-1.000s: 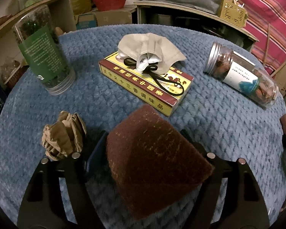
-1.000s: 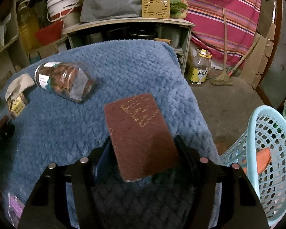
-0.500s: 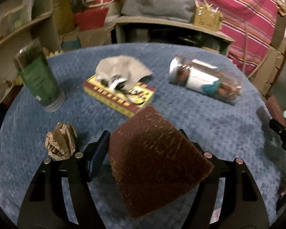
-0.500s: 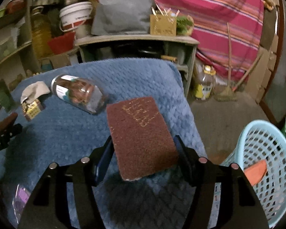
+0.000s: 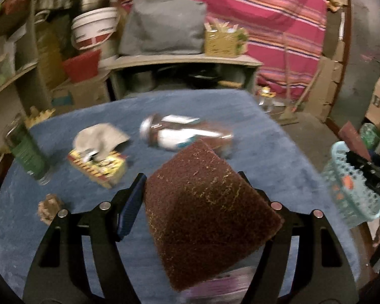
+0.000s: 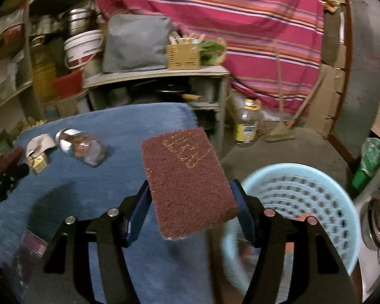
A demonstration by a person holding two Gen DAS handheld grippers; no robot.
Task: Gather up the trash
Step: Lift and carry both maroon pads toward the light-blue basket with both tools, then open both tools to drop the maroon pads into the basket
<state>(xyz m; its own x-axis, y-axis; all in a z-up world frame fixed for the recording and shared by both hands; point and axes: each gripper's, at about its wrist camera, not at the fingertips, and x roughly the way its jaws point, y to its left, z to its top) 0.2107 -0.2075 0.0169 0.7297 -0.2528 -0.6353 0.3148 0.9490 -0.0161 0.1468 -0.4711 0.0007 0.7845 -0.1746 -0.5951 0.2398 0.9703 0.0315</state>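
My left gripper [image 5: 192,190] is shut on a brown scouring pad [image 5: 207,210] and holds it above the blue-covered table [image 5: 253,136]. My right gripper [image 6: 190,200] is shut on a second brown scouring pad [image 6: 187,179], held above the table's right edge next to the light blue basket [image 6: 304,177]. The basket also shows at the right of the left wrist view [image 5: 352,192], with the right gripper above it. A crumpled brown paper ball [image 5: 49,206] lies on the table at the left. A purple wrapper [image 5: 215,286] lies under the left pad.
On the table lie a clear jar on its side [image 5: 185,134], a yellow box [image 5: 98,164] with a beige pouch [image 5: 98,136] on it, and an upright green-labelled jar [image 5: 27,152]. A shelf unit [image 6: 159,76] stands behind. A bottle [image 6: 248,124] stands on the floor.
Both grippers rose and pulled back with their pads. The right gripper swung right, so the basket now lies just under and beside it. The table objects look smaller in the left view.
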